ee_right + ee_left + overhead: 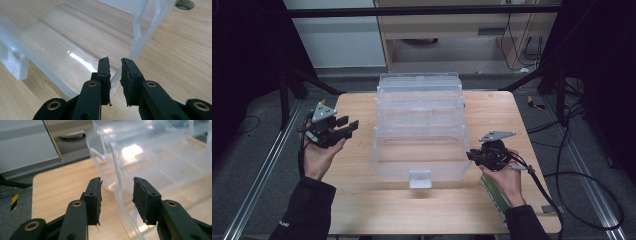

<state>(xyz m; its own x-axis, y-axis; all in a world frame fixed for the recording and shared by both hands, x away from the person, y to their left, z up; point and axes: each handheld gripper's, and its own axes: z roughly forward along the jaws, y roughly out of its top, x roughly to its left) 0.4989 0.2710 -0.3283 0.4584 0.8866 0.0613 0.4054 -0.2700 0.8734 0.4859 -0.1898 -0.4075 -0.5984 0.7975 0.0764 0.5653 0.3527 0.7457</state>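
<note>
Two grippers: right gripper (473,156) pinching the clear box (419,131) edge, left gripper (346,126) jaws spread, clear; one-sided grip could skew it.

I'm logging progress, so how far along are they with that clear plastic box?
Done: the clear tiered box stands fanned open. In hand: the right claw straddles its right rim; a pinch can't be confirmed. The left claw is open, off to the side. Left: any filling or closing; its trays look empty.
</note>
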